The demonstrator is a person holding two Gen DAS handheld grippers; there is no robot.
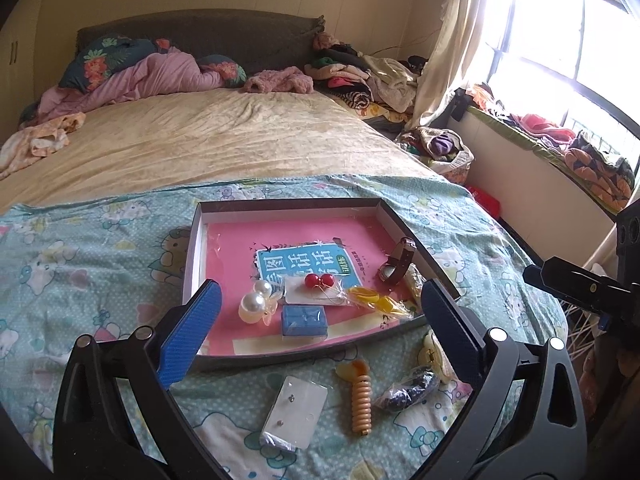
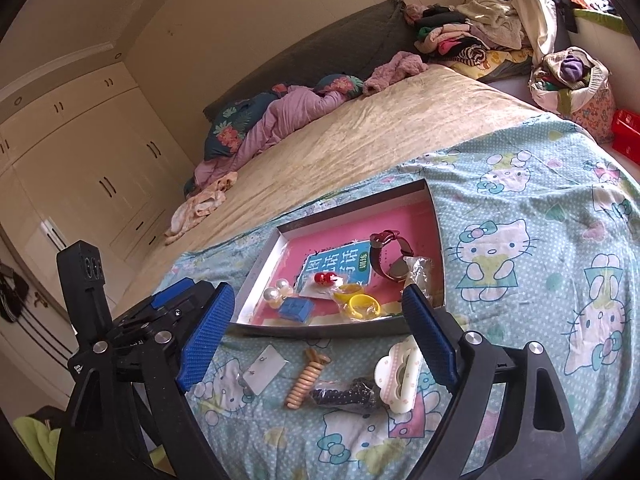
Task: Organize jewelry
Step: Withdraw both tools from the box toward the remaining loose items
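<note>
- The bed's blue cartoon-print sheet (image 1: 100, 264) carries everything; the one shallow dark-rimmed cardboard tray with a pink floor (image 1: 192, 256) lies near the sheet's middle, its near edge towards the cameras.
- Both tools hang above the sheet with nothing in them: the left gripper (image 1: 320, 322) has its blue pads spread wide over the tray's near edge, and the right gripper (image 2: 320, 336) stands likewise released over the tray's near right corner.
- Step in hand, as I judge it: between placements, with the next loose piece to be chosen.
- Inside the tray, counted: one maroon strap wristwatch (image 2: 386, 258) by the right edge, one yellow plastic ring in clear wrap (image 2: 362, 305), one pair of large pearl bead earrings (image 1: 256, 300), one pair of red bead earrings on a card (image 1: 319, 280), one small blue box (image 1: 304, 320) near the near edge.
- Outside, on the sheet before the tray's near edge, four pieces: one white cloud-shaped hair clip (image 2: 400, 372), one clear-wrapped white card of stud earrings (image 1: 294, 410), one dark beaded piece in a clear bag (image 2: 346, 394), one beige spiral hair tie (image 2: 306, 378).
- The next move calls for lowering open jaws squarely over one thin, slippery piece and closing low against the soft sheet.
</note>
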